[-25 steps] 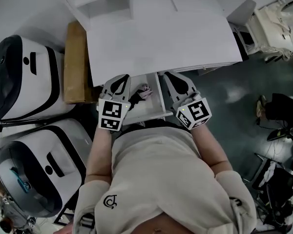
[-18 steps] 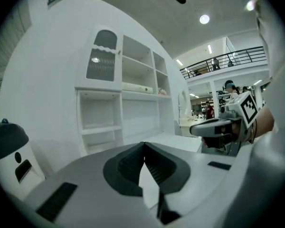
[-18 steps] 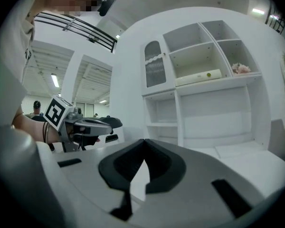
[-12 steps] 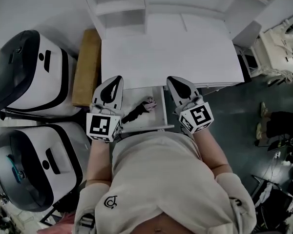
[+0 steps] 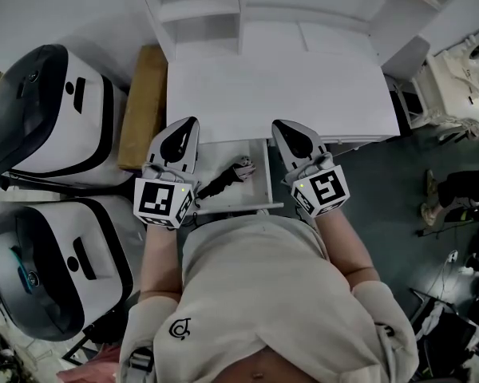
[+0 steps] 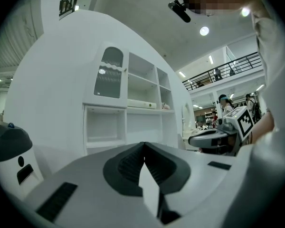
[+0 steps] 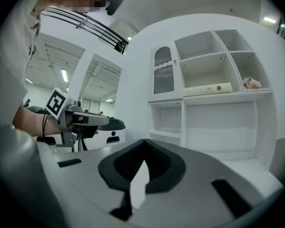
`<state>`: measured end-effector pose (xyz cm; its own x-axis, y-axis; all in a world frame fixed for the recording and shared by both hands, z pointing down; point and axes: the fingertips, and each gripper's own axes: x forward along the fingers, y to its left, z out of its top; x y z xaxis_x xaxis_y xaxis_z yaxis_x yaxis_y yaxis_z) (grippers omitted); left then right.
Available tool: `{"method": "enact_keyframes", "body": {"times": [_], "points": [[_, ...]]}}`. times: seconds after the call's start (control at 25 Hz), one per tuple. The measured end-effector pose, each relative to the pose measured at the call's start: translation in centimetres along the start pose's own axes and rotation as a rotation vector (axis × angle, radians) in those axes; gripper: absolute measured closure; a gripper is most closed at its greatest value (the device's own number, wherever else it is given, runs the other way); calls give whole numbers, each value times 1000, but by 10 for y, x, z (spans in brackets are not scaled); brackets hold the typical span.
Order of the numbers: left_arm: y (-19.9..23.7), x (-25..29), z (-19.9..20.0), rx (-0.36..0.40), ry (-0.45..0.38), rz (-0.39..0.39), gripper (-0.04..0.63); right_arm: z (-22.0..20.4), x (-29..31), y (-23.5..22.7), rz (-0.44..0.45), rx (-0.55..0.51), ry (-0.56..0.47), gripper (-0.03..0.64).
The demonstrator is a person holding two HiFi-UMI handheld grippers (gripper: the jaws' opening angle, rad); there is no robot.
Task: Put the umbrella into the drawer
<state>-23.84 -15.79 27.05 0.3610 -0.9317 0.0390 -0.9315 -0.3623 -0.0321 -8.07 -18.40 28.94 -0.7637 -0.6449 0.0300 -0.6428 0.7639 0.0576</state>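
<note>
The left gripper (image 5: 188, 128) is clenched with nothing in it. In its own view the two dark pads (image 6: 133, 163) meet at the tips, and only white furniture shows past them. The right gripper (image 5: 281, 130) is clenched and empty too, its jaws touching at the tip in its own view (image 7: 143, 144). Both are held level, side by side, in front of the person's chest.

From the head view, the open drawer (image 5: 265, 174) sits between the two grippers and lower down. The umbrella (image 5: 223, 182) lies inside it, folded and dark, slanting with a paler end towards the desk. Neither gripper touches it. Neither gripper view shows the drawer or the umbrella.

Those views look across the room instead. Each catches the other gripper off to the side. The right one also shows open shelves (image 7: 218, 65), with a long pale box (image 7: 206, 88) and a small pinkish thing (image 7: 251, 83) resting on them. The left one shows a railed balcony (image 6: 228, 68), ceiling lights and people far off.

The white desk top (image 5: 279, 86) is bare. To its left a brown box (image 5: 144, 106) stands beside two large white and black machines (image 5: 40, 110). The floor (image 5: 383, 182) to the right is dark.
</note>
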Motion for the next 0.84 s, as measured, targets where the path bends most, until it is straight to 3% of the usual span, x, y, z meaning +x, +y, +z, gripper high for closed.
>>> {"method": "enact_keyframes", "body": {"times": [0.84], "points": [[-21, 7, 2, -39, 9, -19, 583, -1, -17, -19, -87, 29, -7, 611]]}}
